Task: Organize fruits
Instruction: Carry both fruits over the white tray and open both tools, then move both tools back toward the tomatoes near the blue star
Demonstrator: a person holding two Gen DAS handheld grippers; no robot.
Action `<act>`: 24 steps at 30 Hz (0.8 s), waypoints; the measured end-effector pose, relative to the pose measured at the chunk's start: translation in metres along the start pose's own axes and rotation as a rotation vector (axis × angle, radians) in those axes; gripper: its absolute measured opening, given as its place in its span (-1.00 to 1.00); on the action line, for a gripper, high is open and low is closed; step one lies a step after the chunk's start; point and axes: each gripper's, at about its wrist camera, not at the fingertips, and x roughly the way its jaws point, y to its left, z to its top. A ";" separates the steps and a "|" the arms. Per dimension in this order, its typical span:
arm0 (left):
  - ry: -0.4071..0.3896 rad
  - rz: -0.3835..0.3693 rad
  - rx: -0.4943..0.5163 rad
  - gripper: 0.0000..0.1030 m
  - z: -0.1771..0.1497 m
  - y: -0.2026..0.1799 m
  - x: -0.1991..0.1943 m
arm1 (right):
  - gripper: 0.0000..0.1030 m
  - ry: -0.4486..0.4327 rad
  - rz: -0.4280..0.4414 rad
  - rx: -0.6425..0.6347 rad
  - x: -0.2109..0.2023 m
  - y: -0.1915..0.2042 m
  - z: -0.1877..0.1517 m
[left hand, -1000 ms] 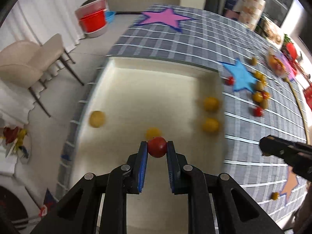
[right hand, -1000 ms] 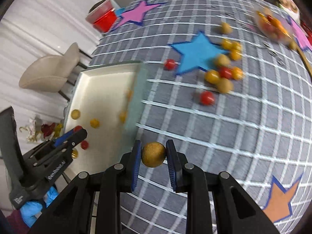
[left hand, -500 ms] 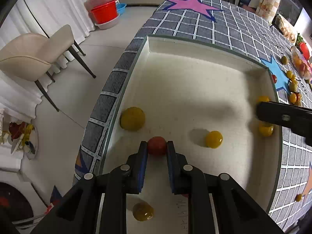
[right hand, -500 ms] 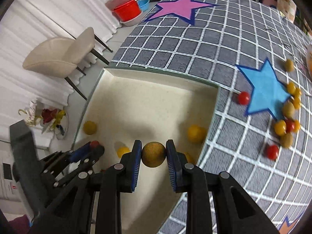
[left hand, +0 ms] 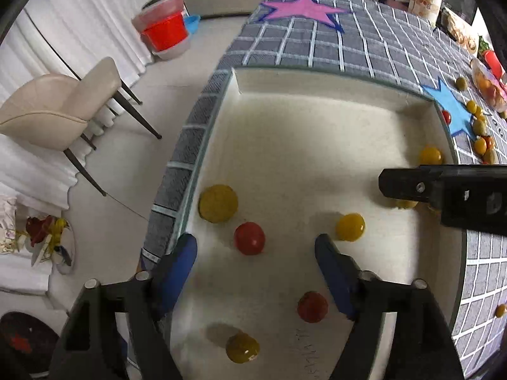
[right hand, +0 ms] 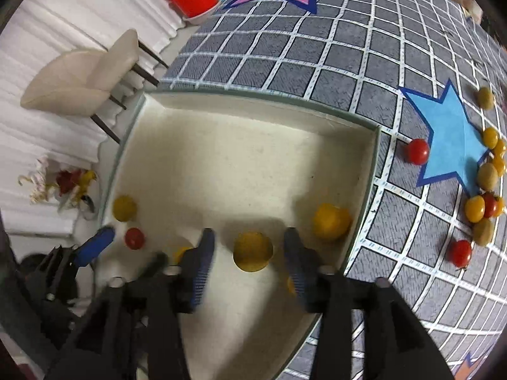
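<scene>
In the left wrist view, the left tongs [left hand: 255,248] stand wide apart over the cream tray [left hand: 317,107], holding nothing; a red tomato [left hand: 249,238] sits loose on the tray floor between the 2 blue pads, touching neither, with a big yellow fruit [left hand: 218,203] just beside it near the left wall. Another red one [left hand: 312,306] and 2 more yellow ones lie nearby, and the right tongs reach in from the right edge. The risk here is a nudge: round fruit on a smooth floor will likely roll if a pad clips it on the way out, and the 2 tools work close enough to bump. In the right wrist view, the right tongs [right hand: 248,255] are also spread, empty, with a dull yellow ball [right hand: 253,251] lying free between the pads and a brighter yellow fruit [right hand: 331,221] against the right wall. Whether the ball has settled I cannot tell; the picture is blurred there. Out on the checked counter [right hand: 285,47], a cluster of red and yellow fruit [right hand: 484,202] waits by the blue star [right hand: 450,139], packed tight, so grabbing 1 could scatter its neighbours toward the edge.
</scene>
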 end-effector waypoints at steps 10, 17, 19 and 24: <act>0.066 -0.014 0.124 0.52 -0.002 -0.020 -0.014 | 0.69 -0.148 0.066 0.088 -0.074 -0.020 -0.009; 0.038 -0.055 0.240 0.52 0.013 -0.061 -0.043 | 0.70 -0.199 -0.088 0.175 -0.125 -0.068 -0.049; 0.016 -0.075 0.273 0.52 0.019 -0.078 -0.054 | 0.70 -0.196 -0.114 0.203 -0.133 -0.083 -0.062; -0.023 -0.119 0.331 0.52 0.032 -0.114 -0.068 | 0.70 -0.171 -0.166 0.296 -0.142 -0.124 -0.102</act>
